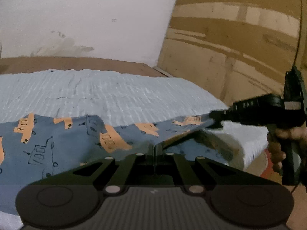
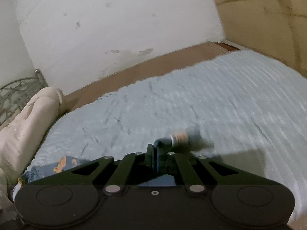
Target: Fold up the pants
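Much of the pants [image 1: 63, 140] was hidden from where I stood: the black body of the left gripper [image 1: 155, 149] covered their near part, and in the right wrist view only a blue scrap with an orange patch [image 2: 63, 163] peeked out past the tool's left side. The right gripper [image 2: 154, 153] was blurred, and a smeared bit of cloth with a pale band [image 2: 178, 137] poked out just beyond its tips; I could not make out what part of the garment that was. The pants were blue, printed with orange trucks and dark outline trucks, and lay on the pale ribbed blanket [image 1: 107, 95], their far edge lifted and stretched. The left gripper's fingers were pinched together on that edge, and the right gripper [image 1: 215, 120] was clamped tight on the same edge further along, toward the blanket's right border. A hand [image 1: 282, 143] gripped its handle there. Beyond the pants the blanket stretched bare to a brown strip [image 2: 145, 69] against the white wall [image 1: 86, 19]. A cream bundle [image 2: 28, 122] lay off the blanket's left edge.
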Tool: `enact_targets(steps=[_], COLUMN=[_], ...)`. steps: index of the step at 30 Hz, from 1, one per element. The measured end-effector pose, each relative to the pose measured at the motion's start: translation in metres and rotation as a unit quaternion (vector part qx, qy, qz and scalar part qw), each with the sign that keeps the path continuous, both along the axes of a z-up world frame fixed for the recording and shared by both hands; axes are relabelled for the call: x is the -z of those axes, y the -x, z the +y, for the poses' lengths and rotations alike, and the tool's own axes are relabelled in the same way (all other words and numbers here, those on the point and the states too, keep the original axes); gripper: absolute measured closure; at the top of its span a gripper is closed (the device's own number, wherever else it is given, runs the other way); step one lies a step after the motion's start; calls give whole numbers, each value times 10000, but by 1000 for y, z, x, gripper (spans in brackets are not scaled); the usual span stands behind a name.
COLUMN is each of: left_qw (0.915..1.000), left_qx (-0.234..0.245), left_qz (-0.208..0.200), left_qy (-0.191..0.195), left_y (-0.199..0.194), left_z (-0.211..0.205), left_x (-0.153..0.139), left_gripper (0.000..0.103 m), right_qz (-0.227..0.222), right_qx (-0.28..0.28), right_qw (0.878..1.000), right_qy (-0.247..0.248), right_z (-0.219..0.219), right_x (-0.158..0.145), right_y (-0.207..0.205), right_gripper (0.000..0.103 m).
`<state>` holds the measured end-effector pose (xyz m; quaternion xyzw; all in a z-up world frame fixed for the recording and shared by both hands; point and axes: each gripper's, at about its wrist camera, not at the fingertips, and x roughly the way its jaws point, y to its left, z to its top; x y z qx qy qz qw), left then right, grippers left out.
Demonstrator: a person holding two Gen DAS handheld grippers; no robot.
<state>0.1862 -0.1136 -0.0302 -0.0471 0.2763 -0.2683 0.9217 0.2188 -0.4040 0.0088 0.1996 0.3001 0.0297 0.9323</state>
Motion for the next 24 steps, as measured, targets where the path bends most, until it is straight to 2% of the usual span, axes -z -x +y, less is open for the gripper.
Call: enact_targets(steps=[6,12,15,17,22,24], left_qw=[9990,9986,9984,9984,9981,9980], left_qx=[65,-42,-79,-109,-192,-198], left_qz=[131,245,250,241,301,283], left_qy=[-416,-476,-499,-504,-511,-521], left_y=[16,19,18,19,18,19], left_z=[-9,-6,-6,-6,-9,-10], left_x=[13,18,17,17,19,17], left_gripper=[103,103,103,103,103,103], right_qz=[379,237,127,61,-27,-75], right_qx=[169,256,454,669,1053,1141], right_qw=[9964,9910,9888,9890,9883,9890], right_qy=[-735,-1290,-1414,-1317,-1106,-937], right_z=[-11,-14,-21,-25,-31,-31], right_x=[48,63,63,62,61,60], right_y=[23,29,27,25,18,17], right_gripper=[100,73,69,67,71,96])
